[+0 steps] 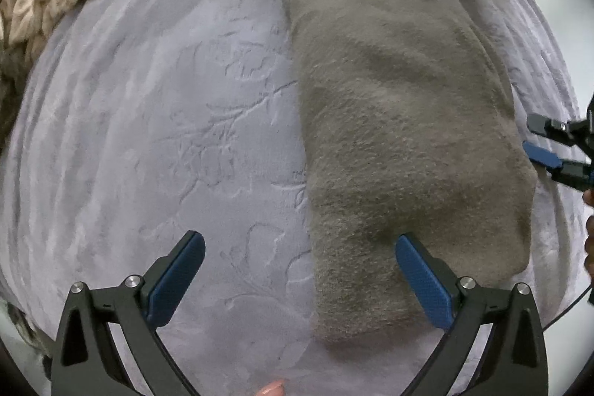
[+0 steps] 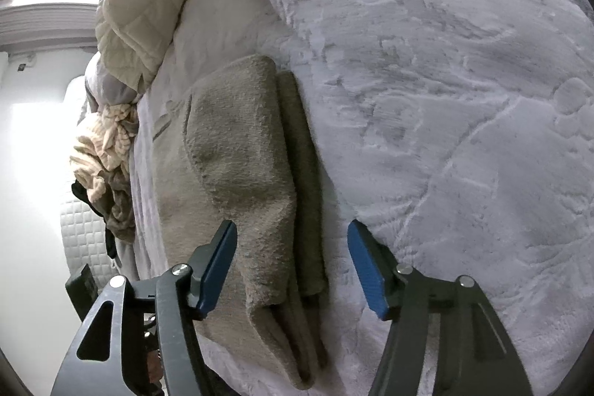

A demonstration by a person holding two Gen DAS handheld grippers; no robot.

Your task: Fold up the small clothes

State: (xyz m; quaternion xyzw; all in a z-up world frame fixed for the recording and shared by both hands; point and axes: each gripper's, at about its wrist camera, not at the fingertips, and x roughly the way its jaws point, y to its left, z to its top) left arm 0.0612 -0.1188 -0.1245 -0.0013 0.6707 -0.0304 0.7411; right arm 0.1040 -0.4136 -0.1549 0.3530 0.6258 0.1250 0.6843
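With both grippers spread, folded garment unlabelled.

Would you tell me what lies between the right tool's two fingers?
In the right wrist view, the open right tool straddles the folded taupe garment, layered edges nearest, on the pale embossed blanket.

Left gripper spread wide; right gripper parted too, holding nothing.
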